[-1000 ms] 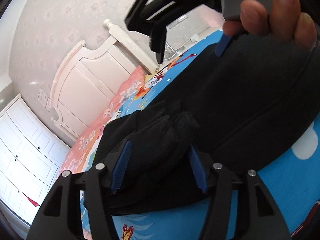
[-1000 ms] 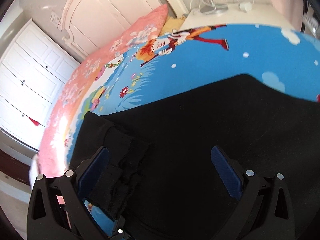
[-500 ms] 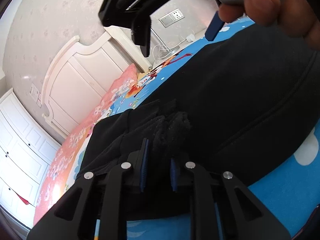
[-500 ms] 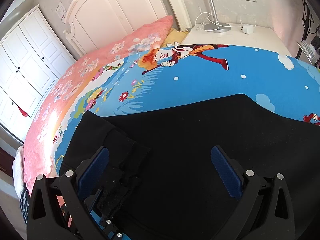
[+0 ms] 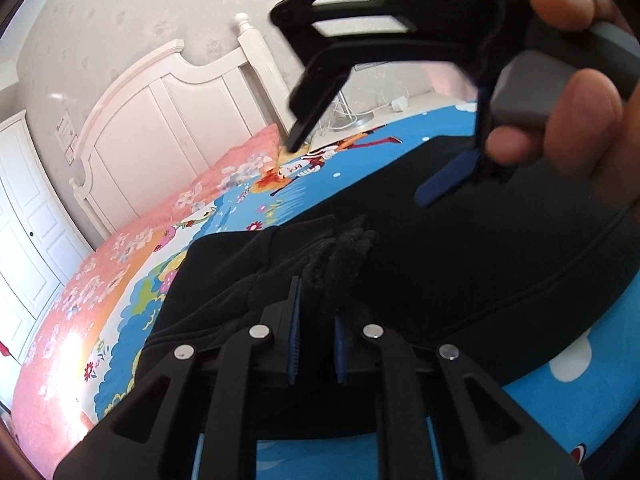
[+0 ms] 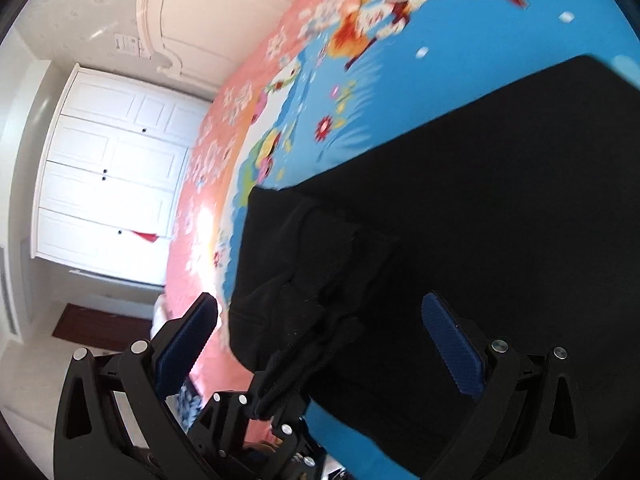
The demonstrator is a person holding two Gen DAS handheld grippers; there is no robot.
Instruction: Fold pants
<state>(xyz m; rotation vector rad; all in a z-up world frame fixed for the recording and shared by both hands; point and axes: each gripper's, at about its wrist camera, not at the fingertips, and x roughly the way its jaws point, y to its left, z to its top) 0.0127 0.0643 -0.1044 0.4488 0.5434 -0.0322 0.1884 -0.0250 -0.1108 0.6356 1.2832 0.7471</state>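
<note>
Pants [image 5: 460, 264] now between closing left claw [image 5: 316, 340]

L tool [image 5: 314, 328] jaws closing on cloth, R tool [image 6: 320, 344] agape

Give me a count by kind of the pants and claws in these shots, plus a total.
Black pants: 1
Claws: 2, the left claw closing on a bunched edge of the pants, and the right claw open above them
Total: 3
</note>
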